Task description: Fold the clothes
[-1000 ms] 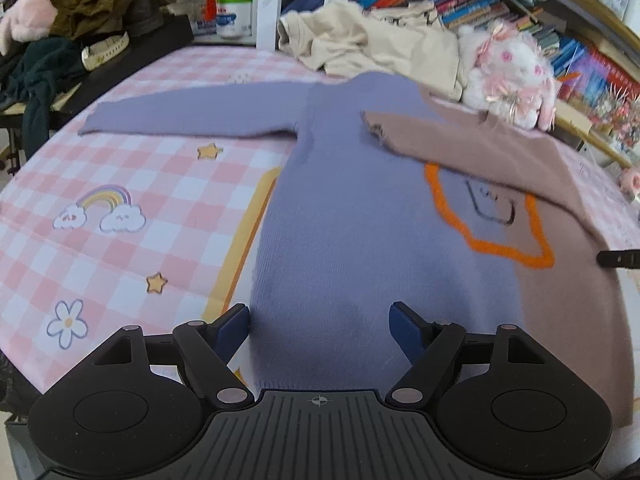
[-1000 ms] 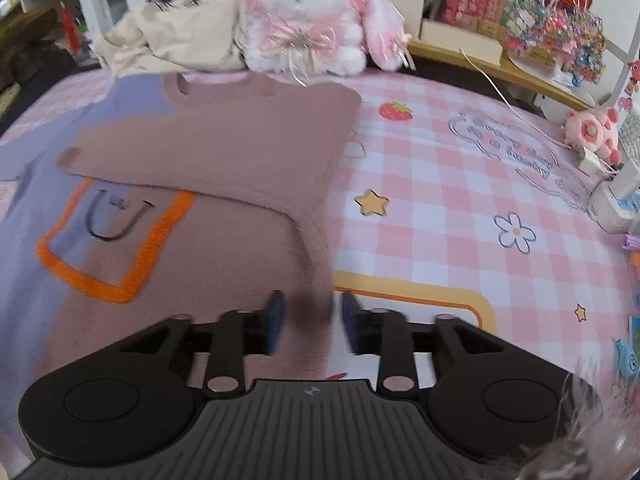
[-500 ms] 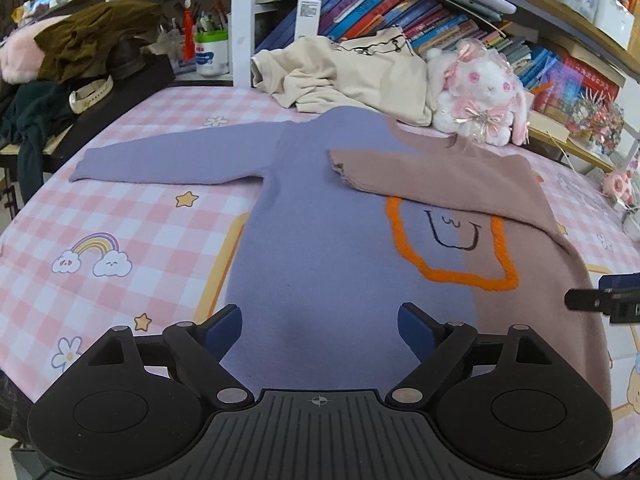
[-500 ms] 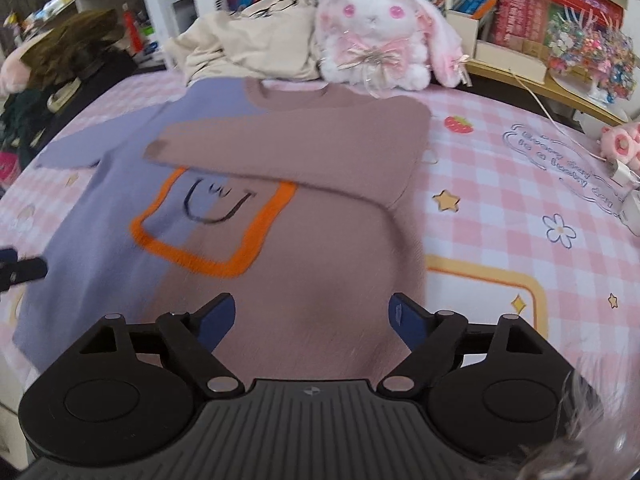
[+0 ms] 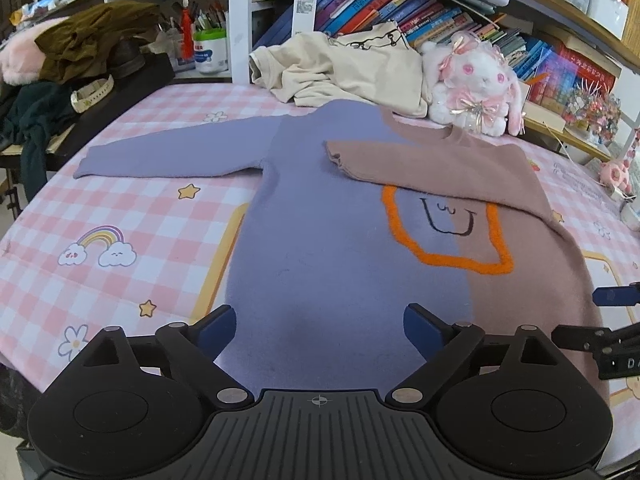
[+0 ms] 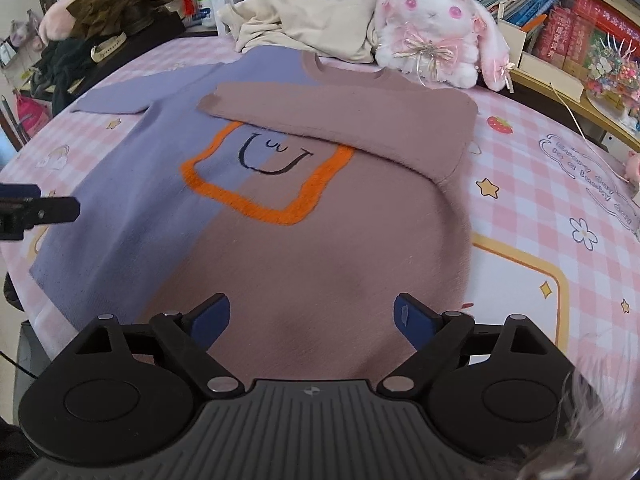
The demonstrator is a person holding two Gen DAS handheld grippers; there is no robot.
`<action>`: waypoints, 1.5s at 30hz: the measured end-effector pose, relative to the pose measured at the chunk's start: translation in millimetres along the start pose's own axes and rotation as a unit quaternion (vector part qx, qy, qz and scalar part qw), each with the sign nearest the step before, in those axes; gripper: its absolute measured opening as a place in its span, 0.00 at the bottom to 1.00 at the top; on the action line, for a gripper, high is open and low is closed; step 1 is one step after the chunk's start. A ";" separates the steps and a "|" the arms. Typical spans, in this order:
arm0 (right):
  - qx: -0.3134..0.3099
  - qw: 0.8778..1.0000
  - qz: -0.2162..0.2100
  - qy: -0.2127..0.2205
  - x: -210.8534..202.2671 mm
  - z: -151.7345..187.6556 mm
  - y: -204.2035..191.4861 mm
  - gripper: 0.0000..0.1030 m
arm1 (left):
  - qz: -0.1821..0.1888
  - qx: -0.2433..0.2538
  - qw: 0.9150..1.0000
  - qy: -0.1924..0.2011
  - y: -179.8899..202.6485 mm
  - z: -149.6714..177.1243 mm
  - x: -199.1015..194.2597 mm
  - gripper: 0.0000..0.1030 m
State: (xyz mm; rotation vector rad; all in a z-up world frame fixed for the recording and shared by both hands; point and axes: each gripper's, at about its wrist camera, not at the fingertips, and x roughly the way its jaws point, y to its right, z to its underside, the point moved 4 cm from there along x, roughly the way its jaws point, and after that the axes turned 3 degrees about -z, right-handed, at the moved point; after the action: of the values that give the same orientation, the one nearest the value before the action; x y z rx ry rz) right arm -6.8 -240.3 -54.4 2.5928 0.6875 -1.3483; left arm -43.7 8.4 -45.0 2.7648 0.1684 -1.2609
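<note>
Sweater [image 5: 340, 248], half purple, half mauve, flat mid-surface [image 5: 120, 216]; mauve sleeve folded across chest, purple sleeve spread toward left edge. Hem hidden behind both claws. Left claw [image 5: 320, 326] and right claw [image 6: 311, 316] agape, empty, at near edge. Cream garment [image 5: 344, 70], plush rabbit [image 6: 432, 24] at far edge.

The sweater [image 5: 344, 248] has its hem hidden behind the left gripper [image 5: 320, 326] body. Its chest, beyond the fingers, is partly covered by the folded brown sleeve [image 6: 352, 116]. Of the right gripper [image 6: 311, 316], the left view shows only a sliver at the right edge.
</note>
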 end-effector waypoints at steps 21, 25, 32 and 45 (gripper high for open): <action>0.132 0.982 0.128 0.043 13.0 -16.3 -123.3 0.93 | 0.069 0.043 0.996 0.021 -147.5 -47.5 46.9 0.90; 0.136 0.980 0.142 0.040 12.2 -18.2 -131.4 0.93 | 0.058 0.018 0.998 0.018 -171.7 -59.2 58.6 0.90; 0.147 0.976 0.156 0.042 12.9 -18.4 -130.7 0.93 | 0.039 -0.026 0.999 0.014 -213.9 -79.4 79.0 0.90; 0.141 0.976 0.160 0.044 14.0 -23.1 -128.4 0.93 | 0.001 -0.062 0.998 0.028 -245.7 -93.4 93.9 0.88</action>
State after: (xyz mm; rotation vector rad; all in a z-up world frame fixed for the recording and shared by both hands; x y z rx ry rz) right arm -41.4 -114.4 -41.2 2.8349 0.0785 -1.3146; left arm 52.5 269.6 -65.7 2.6943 0.2391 -1.1311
